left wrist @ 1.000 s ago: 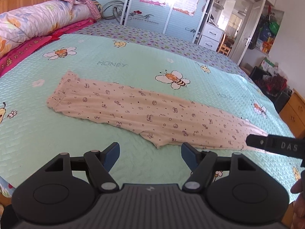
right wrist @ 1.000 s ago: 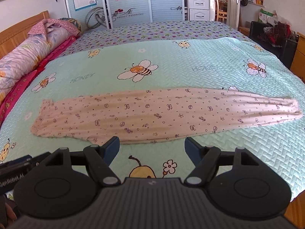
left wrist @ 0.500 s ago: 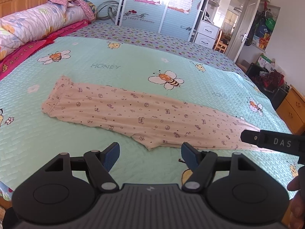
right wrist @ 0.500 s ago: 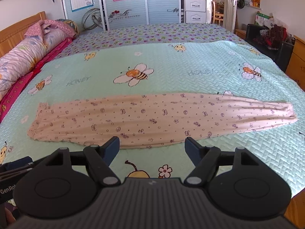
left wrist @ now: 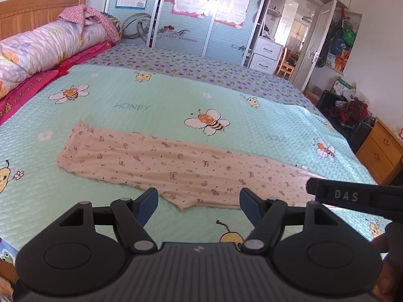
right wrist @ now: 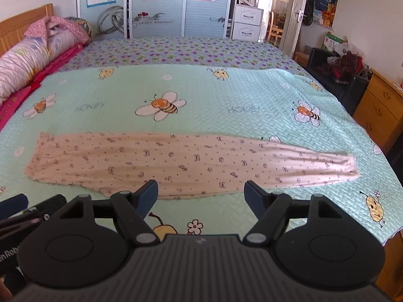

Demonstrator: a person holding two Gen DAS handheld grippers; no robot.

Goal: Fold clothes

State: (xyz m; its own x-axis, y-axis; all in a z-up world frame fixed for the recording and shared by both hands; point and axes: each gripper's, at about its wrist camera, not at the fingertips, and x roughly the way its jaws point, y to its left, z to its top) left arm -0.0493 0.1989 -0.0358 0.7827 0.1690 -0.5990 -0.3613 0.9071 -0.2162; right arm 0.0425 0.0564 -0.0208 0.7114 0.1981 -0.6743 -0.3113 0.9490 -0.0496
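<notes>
A: Trousers (right wrist: 191, 162)?
B: Pale pink w/ small purple motifs & dots.
A: Quilt (right wrist: 226, 95)?
B: Mint green, bee print, "HONEY" lettering.
A: Gripper pads (left wrist: 147, 205)?
B: Blue, on black bodies.

A lived-in home bedroom: a wide bed (right wrist: 252, 95) under a mint quilt printed with bees and the word "HONEY", a wooden headboard (left wrist: 37, 17), rolled bedding (left wrist: 50, 47) along one side, and a sliding-door wardrobe (left wrist: 191, 12) (posters stuck on its panels). A white drawer unit (right wrist: 246, 24) stands by the open door (left wrist: 317, 47), a wooden dresser (right wrist: 377, 113) beside the bed.
</notes>
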